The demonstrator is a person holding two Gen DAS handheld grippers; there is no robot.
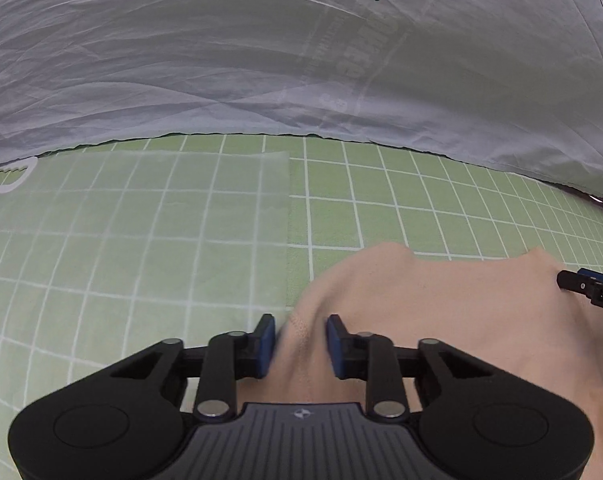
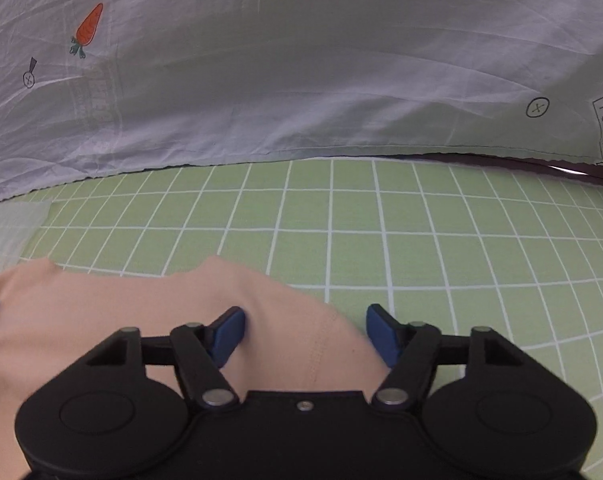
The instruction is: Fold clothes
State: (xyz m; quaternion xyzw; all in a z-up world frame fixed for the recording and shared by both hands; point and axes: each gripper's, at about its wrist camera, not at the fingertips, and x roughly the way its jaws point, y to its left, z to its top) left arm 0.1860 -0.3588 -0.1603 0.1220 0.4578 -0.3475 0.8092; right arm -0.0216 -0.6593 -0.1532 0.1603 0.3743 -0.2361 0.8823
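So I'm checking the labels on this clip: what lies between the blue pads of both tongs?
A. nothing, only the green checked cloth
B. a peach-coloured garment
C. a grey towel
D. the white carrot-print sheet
B: the peach garment runs between the pads of the left tongs and right tongs.

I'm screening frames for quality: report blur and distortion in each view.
Left wrist view: peach cloth garment smeared by motion blur near the left gripper; green grid sheet bowed by fisheye. Right wrist view: sharper, same bowing, dark corners.
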